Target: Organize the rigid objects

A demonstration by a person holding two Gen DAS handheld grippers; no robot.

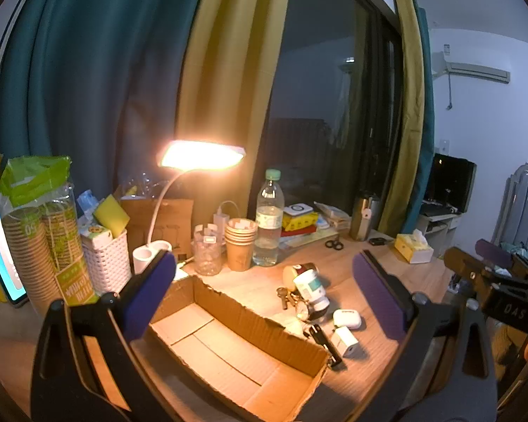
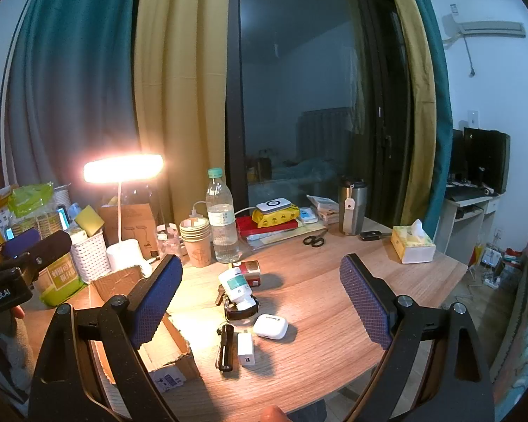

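An open cardboard box (image 1: 250, 316) lies on the wooden desk under my open, empty left gripper (image 1: 263, 261). Right of the box is a cluster of small items: a white pill bottle (image 1: 311, 288), keys (image 1: 283, 296), a watch (image 1: 303, 311), a white earbuds case (image 1: 346, 318), a white charger (image 1: 345, 341) and a black stick-like object (image 1: 325, 343). My right gripper (image 2: 260, 264) hangs open and empty above that cluster, with the pill bottle (image 2: 236, 286), earbuds case (image 2: 270, 325) and charger (image 2: 245, 348) below it. A red box (image 2: 251, 270) lies behind the bottle. The cardboard box (image 2: 118, 281) sits to the left.
At the back stand a lit desk lamp (image 2: 123, 168), a water bottle (image 2: 221, 225), stacked paper cups (image 2: 195, 242), a white basket (image 2: 89, 255), stacked books (image 2: 271, 227), scissors (image 2: 314, 240), a steel tumbler (image 2: 352, 207) and a tissue box (image 2: 412, 244). The desk edge runs along the right.
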